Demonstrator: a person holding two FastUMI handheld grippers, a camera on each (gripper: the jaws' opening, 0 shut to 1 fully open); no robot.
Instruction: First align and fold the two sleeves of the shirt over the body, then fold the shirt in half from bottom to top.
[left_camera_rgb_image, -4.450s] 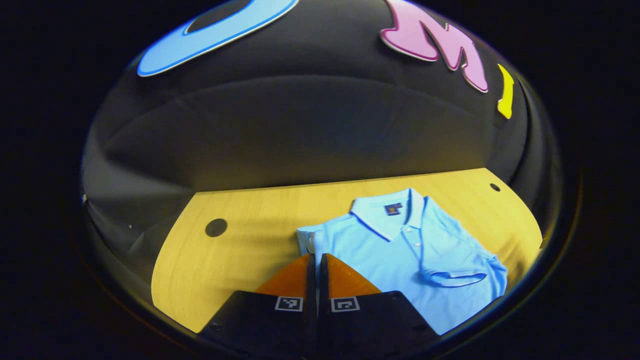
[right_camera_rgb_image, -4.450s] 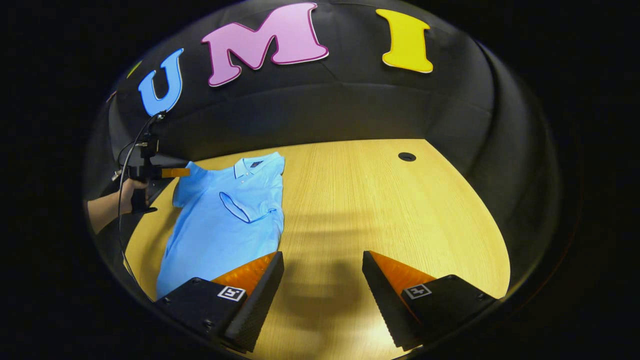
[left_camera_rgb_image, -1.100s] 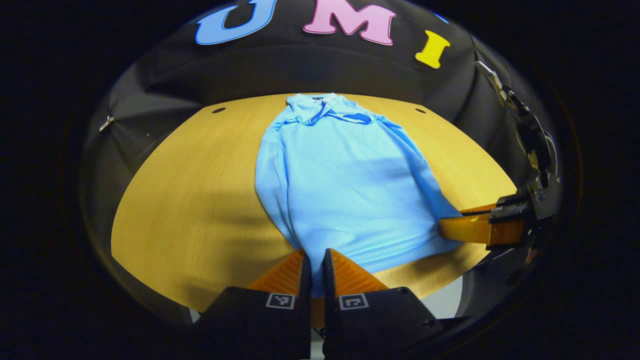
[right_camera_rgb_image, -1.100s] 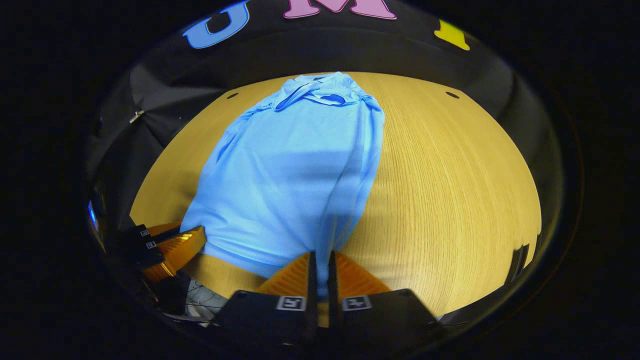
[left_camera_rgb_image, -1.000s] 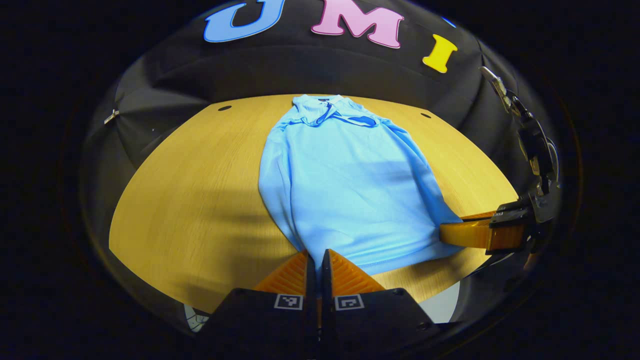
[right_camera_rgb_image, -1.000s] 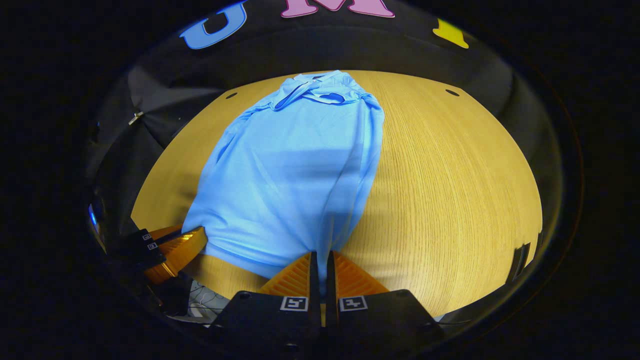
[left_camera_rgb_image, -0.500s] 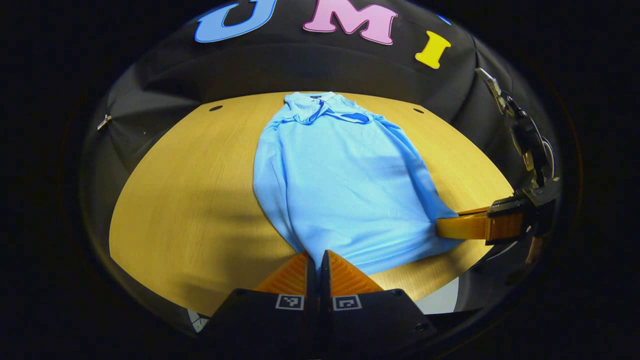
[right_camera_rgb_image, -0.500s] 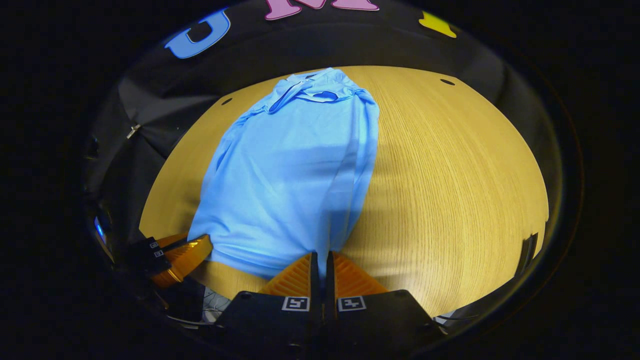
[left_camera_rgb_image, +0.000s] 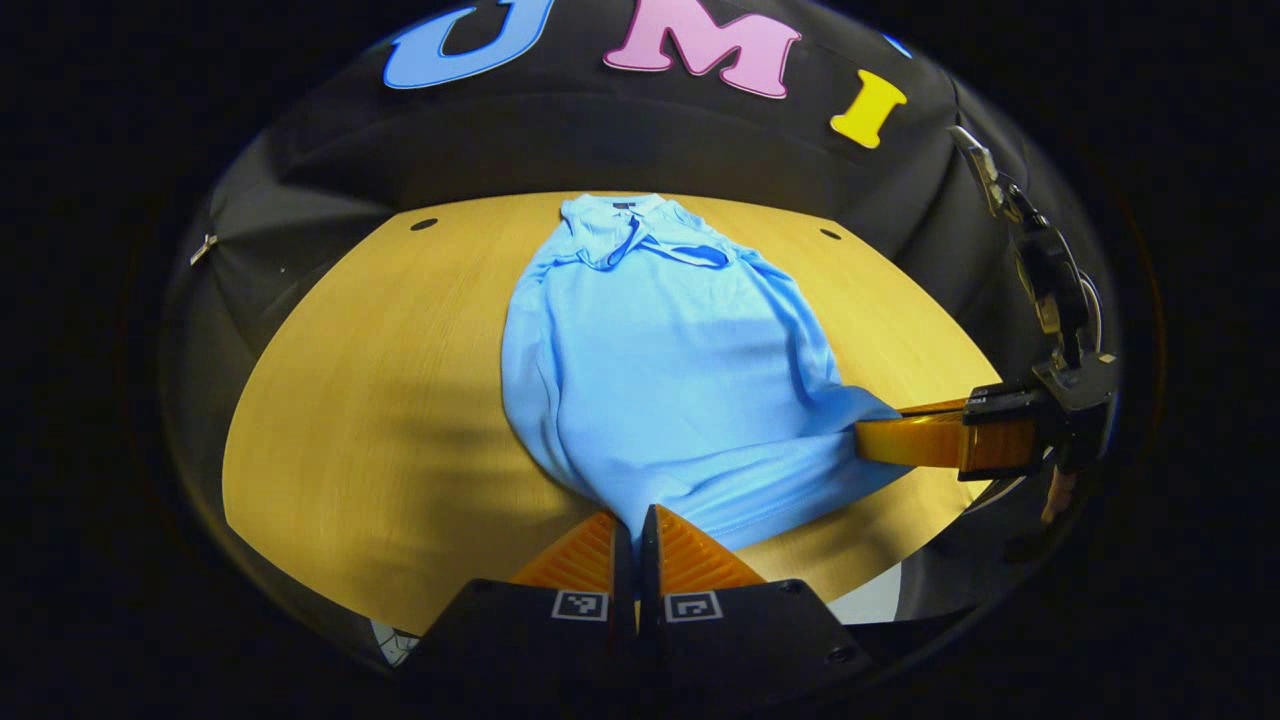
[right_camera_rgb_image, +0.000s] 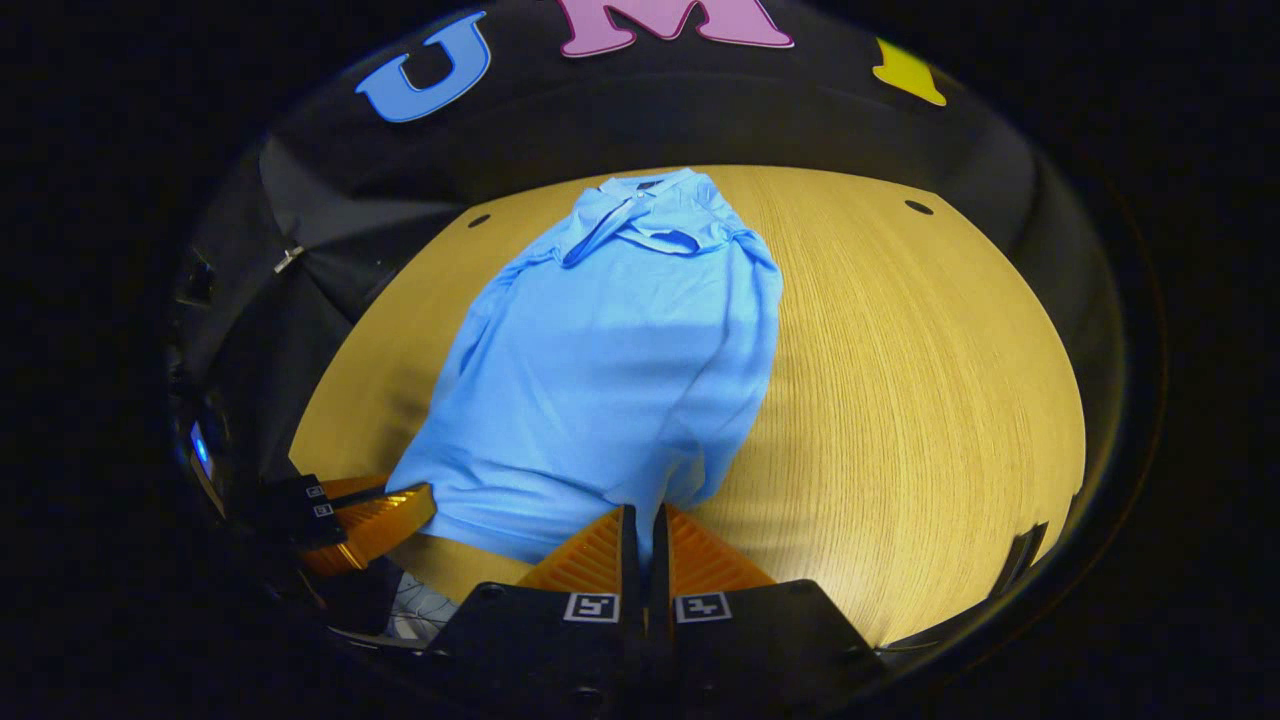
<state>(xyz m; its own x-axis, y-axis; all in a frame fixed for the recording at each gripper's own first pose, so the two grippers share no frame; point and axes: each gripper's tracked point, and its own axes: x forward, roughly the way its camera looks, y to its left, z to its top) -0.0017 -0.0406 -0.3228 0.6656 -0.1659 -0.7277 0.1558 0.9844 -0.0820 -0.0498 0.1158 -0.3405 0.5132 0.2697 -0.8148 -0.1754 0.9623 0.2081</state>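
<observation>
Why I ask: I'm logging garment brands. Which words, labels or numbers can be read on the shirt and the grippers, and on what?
No text reads clearly.
On the shirt, the neck tag: a dark patch, too small to read.
On the left gripper, square markers: coded patterns, no letters.
On the right gripper, square markers: likewise, no letters.

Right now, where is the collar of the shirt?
In both views the collar lies at the shirt's far end, near the table's back edge, opposite the hem.

Right gripper (right_camera_rgb_image: 642, 530) pinching shirt (right_camera_rgb_image: 610, 370) hem, wooden table (right_camera_rgb_image: 900, 400)
</observation>
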